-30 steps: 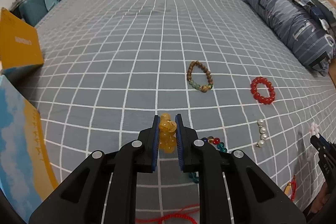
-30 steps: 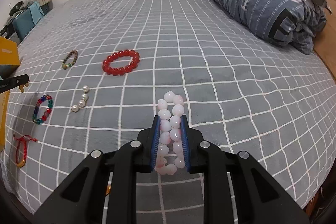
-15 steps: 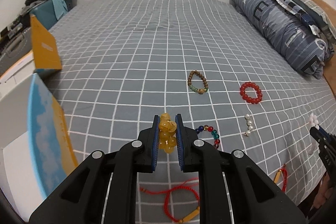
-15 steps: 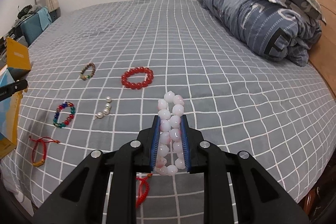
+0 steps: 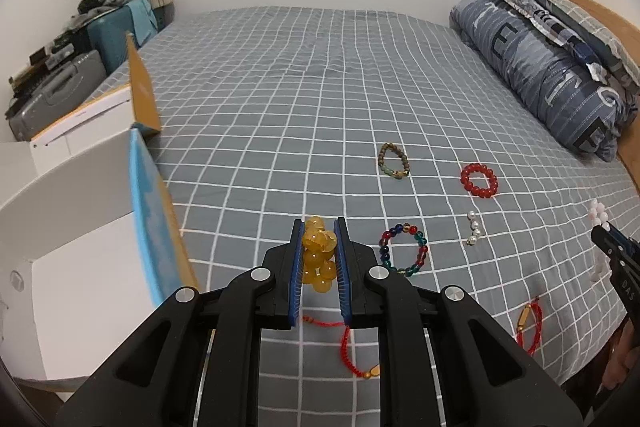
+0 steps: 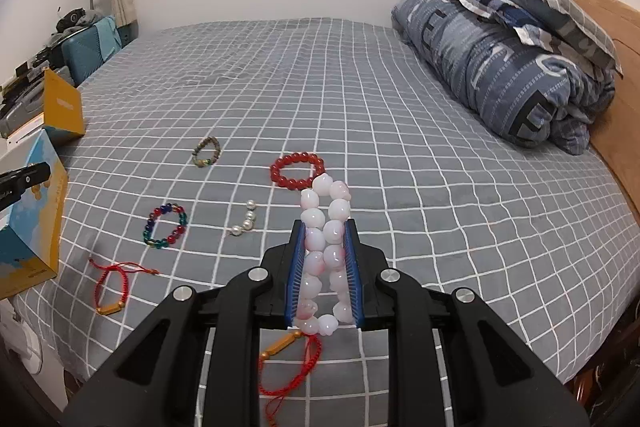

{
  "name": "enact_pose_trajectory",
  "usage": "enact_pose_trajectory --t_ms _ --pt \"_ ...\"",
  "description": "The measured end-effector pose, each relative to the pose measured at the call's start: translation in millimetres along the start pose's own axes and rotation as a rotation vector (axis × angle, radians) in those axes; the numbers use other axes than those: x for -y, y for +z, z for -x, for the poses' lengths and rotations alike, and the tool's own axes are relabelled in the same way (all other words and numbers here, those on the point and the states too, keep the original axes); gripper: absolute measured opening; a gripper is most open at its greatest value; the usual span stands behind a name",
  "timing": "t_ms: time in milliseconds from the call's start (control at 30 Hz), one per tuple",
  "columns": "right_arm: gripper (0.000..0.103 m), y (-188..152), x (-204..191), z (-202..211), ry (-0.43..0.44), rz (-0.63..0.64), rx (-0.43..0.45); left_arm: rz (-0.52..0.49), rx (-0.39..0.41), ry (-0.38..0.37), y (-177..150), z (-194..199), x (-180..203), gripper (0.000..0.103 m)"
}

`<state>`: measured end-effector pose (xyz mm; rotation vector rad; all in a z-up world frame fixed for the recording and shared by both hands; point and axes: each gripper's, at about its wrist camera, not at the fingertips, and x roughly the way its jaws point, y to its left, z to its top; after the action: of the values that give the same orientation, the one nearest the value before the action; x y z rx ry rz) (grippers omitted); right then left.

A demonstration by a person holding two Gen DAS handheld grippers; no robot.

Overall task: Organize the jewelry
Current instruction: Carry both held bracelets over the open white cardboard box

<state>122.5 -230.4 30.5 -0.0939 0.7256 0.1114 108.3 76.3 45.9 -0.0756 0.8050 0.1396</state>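
Here, the left tongs clamp a yellow bead bracelet above the bed. The right tongs clamp a pink bead bracelet.

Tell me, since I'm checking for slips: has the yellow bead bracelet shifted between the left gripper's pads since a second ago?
No. The yellow bead bracelet sits at the same spot between the left gripper pads as before.
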Motion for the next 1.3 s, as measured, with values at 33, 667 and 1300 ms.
enact_pose_trajectory --t_ms 33,667,1300 --pt "0.019 0 -2 1 0.003 0.003 0.001 0.003 0.003 0.003 -1 3 -2 0.014" --pt "0.019 49 -131 20 0.193 0.154 0.067 0.106 0.043 0.127 -8 50 -86 0.014" --pt "0.019 69 -315 52 0.441 0.355 0.094 0.248 0.029 0.304 -28 88 -215 0.014"
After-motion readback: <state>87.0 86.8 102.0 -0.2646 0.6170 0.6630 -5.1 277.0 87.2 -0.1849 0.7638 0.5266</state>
